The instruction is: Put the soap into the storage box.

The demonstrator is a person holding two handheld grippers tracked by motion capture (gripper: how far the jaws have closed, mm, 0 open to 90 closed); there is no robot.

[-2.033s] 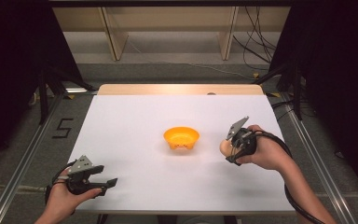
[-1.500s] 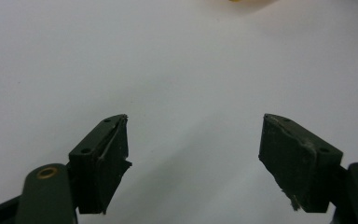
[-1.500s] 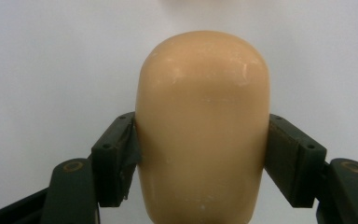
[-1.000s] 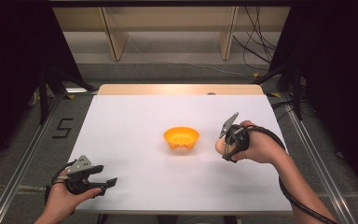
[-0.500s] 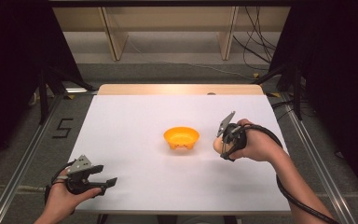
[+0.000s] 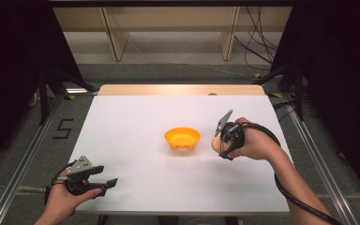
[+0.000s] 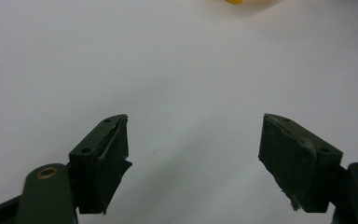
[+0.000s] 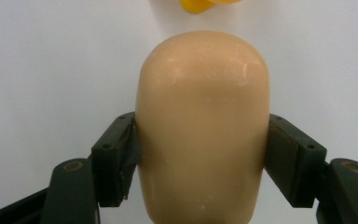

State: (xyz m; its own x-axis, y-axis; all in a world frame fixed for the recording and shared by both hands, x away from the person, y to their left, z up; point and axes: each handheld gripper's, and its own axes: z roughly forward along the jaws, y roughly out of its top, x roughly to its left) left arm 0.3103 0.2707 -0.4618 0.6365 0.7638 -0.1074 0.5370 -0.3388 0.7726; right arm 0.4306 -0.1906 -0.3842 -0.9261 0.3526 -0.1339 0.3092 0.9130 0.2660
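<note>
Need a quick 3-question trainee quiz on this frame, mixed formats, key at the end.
1. True or false: the left gripper has its jaws closed on the orange bowl.
2. Multiple choice: the beige egg-shaped object is
A. lying in the bowl
B. clamped between the jaws of the right gripper
C. resting loose on the white table
3. Fill in: in the high view, the bowl sits to the ____ of the right gripper.

Key:
1. False. Its jaws stand wide apart with nothing between them, near the table's front left edge.
2. B. A jaw presses on each side of it.
3. Left.
</note>
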